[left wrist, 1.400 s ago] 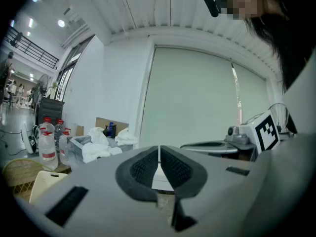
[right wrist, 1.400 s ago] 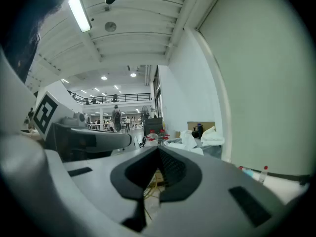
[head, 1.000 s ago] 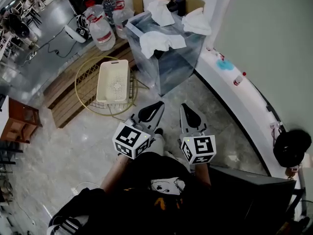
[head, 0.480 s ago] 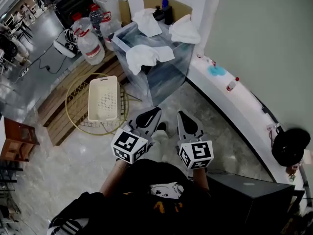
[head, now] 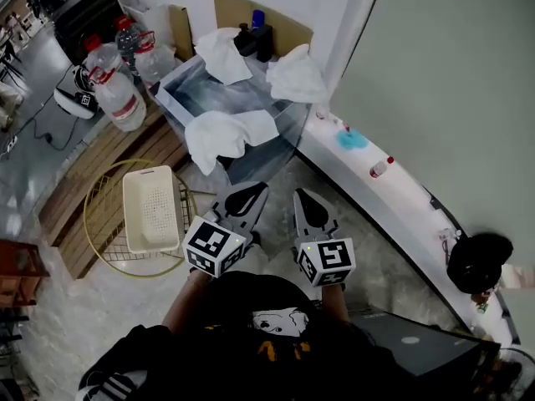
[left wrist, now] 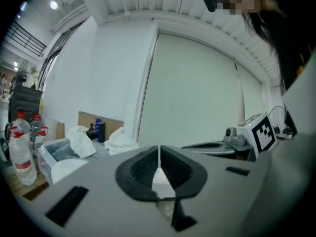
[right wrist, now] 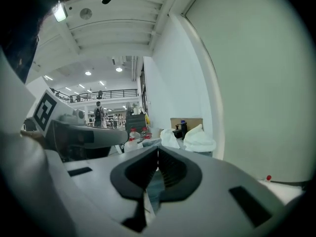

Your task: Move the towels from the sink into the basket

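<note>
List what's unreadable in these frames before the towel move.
- Inside of the sink: head view, three towels draped over its rim and glare on the clear walls hide whether more lie within.
- Basket: shows in the head view only; neither gripper view takes it in.
- Dark items behind the sink: too small in every view to name.
- Teal thing on the white ledge: head view, too small to name.
</note>
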`<state>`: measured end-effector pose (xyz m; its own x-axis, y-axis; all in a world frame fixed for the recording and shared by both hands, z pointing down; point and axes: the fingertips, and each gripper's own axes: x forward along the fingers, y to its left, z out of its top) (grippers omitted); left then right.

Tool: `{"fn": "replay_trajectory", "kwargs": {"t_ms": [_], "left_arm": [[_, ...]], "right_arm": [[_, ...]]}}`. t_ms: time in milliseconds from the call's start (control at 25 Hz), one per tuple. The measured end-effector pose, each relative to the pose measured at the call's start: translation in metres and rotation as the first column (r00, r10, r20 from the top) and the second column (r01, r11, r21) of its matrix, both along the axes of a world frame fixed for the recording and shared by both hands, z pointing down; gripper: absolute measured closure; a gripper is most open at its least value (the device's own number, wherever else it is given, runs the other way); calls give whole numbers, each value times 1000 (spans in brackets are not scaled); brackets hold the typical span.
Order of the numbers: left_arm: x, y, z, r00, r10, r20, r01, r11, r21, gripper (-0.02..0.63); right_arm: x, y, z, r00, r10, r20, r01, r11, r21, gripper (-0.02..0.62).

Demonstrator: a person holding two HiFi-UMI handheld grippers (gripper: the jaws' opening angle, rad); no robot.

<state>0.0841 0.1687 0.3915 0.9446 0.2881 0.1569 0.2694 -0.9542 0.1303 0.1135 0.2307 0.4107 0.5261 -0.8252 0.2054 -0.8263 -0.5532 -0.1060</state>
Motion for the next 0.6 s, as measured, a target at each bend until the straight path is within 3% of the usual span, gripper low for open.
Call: {"fn": "replay_trajectory", "kwargs": {"t_ms": [280,600], "left_arm": [[75,-53,-4,998,60,1,-60,998,-21,588],[116,-77,4,996,90,2,-90,994,-68,588]], "right_arm": [[76,-59,-9,999,46,-2,-46,999,-13,591],[119,-80,-3,997,75,-31,-78,991,-109,590]]}}
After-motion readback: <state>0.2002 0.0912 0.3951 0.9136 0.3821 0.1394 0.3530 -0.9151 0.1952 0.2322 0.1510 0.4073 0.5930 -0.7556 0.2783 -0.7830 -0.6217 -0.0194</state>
